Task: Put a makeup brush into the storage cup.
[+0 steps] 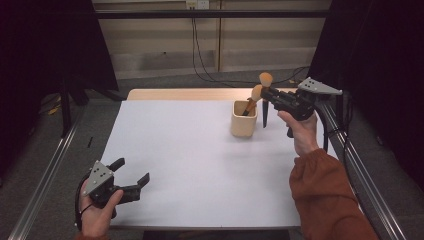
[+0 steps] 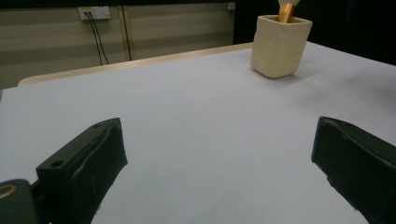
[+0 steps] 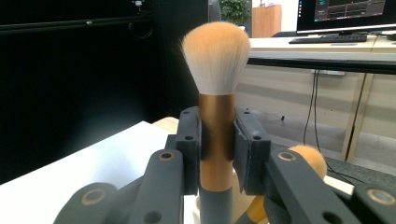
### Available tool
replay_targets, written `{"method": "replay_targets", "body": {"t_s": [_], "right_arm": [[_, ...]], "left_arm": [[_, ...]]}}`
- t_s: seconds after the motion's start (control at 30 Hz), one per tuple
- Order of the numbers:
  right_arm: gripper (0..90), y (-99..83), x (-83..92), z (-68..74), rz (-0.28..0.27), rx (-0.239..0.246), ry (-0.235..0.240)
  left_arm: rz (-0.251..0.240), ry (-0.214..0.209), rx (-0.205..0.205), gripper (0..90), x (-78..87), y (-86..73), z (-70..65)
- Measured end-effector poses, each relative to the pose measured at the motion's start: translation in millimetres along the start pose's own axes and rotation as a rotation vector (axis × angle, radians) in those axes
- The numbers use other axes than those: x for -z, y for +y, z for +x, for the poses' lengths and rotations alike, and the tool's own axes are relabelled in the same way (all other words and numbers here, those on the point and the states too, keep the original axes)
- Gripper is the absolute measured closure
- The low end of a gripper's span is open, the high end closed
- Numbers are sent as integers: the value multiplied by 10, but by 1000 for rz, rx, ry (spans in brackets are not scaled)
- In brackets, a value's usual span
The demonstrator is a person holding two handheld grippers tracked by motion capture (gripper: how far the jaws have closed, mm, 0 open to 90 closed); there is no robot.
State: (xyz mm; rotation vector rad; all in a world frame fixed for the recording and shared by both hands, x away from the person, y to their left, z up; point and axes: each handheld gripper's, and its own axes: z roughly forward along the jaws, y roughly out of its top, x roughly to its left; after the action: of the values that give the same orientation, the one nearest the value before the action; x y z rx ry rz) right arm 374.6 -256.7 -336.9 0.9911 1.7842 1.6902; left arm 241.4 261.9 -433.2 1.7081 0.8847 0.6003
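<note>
A cream square cup (image 1: 244,120) (image 2: 279,45) stands on the white table at the back right, with one makeup brush (image 1: 251,101) leaning in it. My right gripper (image 1: 267,95) (image 3: 217,149) is shut on a second makeup brush (image 1: 265,85) (image 3: 216,93), held upright just right of the cup, bristles up and dark handle hanging down. The other brush's orange tuft (image 3: 306,158) peeks out behind the jaws in the right gripper view. My left gripper (image 1: 132,172) (image 2: 219,168) rests open near the table's front left corner, nothing between its jaws.
The white table top (image 1: 190,150) has a wooden strip along its far edge. Metal rails (image 1: 45,170) run along both sides of the table. Cables hang on the back wall (image 1: 197,45). Dark curtains flank the scene.
</note>
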Motion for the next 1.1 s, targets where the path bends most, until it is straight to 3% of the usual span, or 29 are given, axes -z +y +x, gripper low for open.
{"method": "replay_targets", "body": {"t_s": [1.1], "right_arm": [[746, 165, -437, -69, -23, 23, -39]], "left_arm": [[-3, -3, -1, 27, -3, 3, 3]]}}
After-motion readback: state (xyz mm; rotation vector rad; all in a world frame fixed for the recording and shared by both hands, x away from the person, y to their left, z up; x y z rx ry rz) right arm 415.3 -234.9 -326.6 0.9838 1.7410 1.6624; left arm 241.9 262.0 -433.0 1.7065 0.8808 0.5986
